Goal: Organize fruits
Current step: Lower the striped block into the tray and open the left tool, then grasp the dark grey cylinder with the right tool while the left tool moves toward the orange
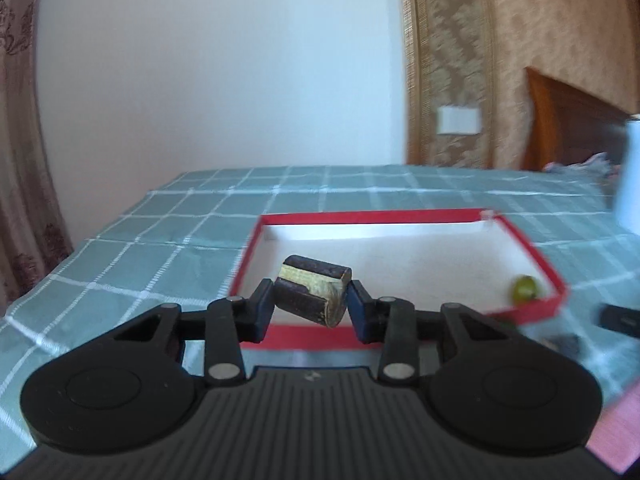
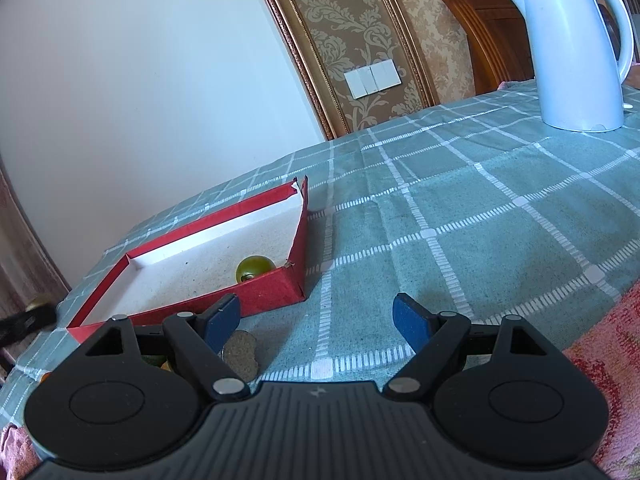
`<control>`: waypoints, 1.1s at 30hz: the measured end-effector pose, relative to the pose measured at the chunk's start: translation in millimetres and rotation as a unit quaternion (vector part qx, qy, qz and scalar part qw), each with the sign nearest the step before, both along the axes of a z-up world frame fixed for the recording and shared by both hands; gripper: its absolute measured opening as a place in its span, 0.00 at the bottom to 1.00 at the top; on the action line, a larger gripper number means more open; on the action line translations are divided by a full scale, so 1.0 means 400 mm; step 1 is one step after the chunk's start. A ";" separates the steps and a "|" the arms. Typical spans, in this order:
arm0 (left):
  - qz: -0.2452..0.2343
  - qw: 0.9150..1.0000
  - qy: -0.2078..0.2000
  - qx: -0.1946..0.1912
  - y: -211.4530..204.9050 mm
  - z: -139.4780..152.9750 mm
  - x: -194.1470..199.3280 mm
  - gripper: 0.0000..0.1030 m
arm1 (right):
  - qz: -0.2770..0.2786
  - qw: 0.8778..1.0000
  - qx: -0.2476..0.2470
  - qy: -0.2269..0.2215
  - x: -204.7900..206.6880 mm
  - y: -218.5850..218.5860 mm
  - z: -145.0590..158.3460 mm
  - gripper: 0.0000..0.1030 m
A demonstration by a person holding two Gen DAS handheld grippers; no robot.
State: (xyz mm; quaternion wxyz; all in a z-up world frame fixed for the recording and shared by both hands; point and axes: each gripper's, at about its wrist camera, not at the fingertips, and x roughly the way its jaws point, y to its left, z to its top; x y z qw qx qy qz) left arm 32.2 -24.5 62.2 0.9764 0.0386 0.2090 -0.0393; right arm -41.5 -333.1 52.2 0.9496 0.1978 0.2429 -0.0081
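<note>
Clamped between the blue pads of the left gripper point(image 1: 311, 307) is a short dark cylinder point(image 1: 312, 295) with a pale yellowish cut face, possibly a piece of sugar cane; it is held tilted, above the near edge of a shallow red box point(image 1: 532, 249). No earlier picture is given, so only the grip itself can be told. The right gripper point(image 2: 316, 322) is seen with its jaws spread wide and nothing between them, only the green checked tablecloth point(image 2: 460, 208) below. The red box point(image 2: 276, 286) is white inside, and a single round green fruit point(image 2: 255, 268) is seen in its near right corner, against the wall. The rest of the box floor appears bare. A flat brownish piece point(image 2: 241, 354) lies on the cloth just outside the box, beside the right gripper's left finger. A white kettle point(image 2: 576, 48) stands well apart at the far right of the table.
</note>
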 end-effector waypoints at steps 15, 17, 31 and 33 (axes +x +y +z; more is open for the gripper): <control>0.035 0.999 0.008 0.026 -0.010 -0.054 0.050 0.92 | 0.006 1.000 0.005 0.001 0.002 0.000 -0.003 0.81; 0.036 0.999 0.007 0.012 0.003 -0.044 0.016 0.95 | 0.006 1.000 0.005 0.001 0.002 0.000 -0.003 0.81; 0.084 0.996 -0.010 -0.027 0.154 -0.078 -0.163 1.00 | 0.010 1.000 0.006 -0.014 -0.008 0.003 0.001 0.82; 0.098 0.995 -0.012 -0.029 0.173 -0.089 -0.177 1.00 | 0.015 1.000 -0.006 -0.009 -0.012 0.012 0.003 0.82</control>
